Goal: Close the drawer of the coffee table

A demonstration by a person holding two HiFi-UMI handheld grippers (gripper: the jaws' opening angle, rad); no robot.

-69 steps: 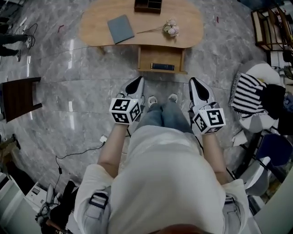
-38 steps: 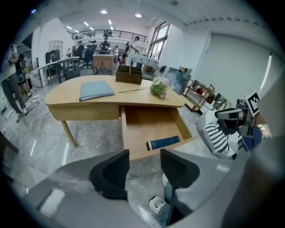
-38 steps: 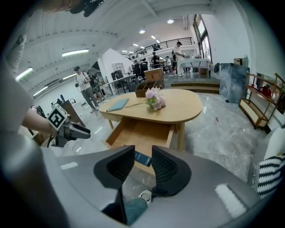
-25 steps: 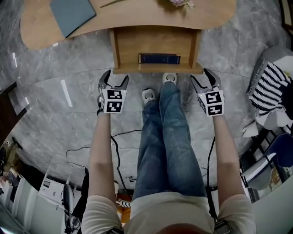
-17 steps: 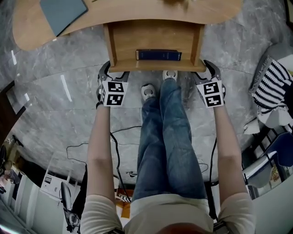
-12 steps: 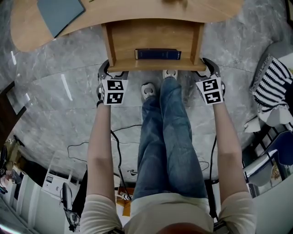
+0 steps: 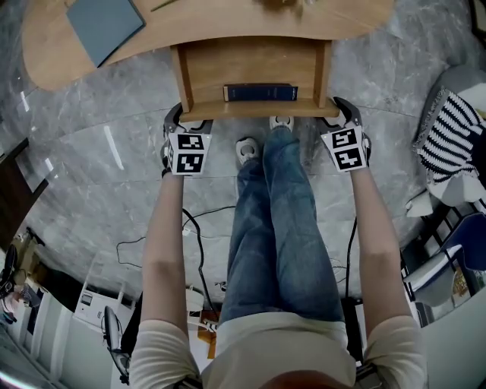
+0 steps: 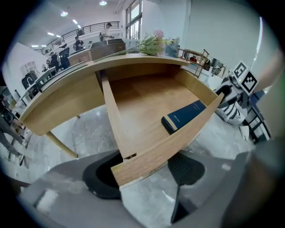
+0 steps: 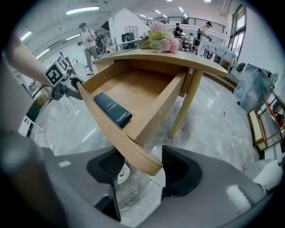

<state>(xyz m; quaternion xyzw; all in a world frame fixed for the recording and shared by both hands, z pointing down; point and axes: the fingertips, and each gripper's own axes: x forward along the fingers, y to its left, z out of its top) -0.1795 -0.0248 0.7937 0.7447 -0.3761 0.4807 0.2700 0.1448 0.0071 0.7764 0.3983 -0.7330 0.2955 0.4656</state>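
Note:
The wooden coffee table (image 7: 228, 23) has its drawer (image 7: 250, 64) pulled out toward me, with a dark blue book (image 7: 260, 93) lying just behind the drawer front. My left gripper (image 7: 184, 125) sits at the front's left corner and my right gripper (image 7: 339, 114) at its right corner. In the left gripper view the corner of the drawer front (image 8: 178, 138) lies between the jaws of the left gripper (image 8: 144, 171), which are closing; the pads do not press on it. In the right gripper view the end of the drawer front (image 9: 107, 124) lies between the wide jaws of the right gripper (image 9: 144, 167).
A grey-blue notebook (image 7: 105, 26) lies on the tabletop at left, with flowers (image 9: 160, 41) further along. My legs and shoes (image 7: 247, 148) stand just before the drawer. Cables (image 7: 199, 220) run over the marble floor. A striped cloth (image 7: 448, 144) on a seat is at right.
I have stepped up to the table. Both grippers went from hanging beside my legs to the two corners of the drawer front; the right one sank slightly in the last second.

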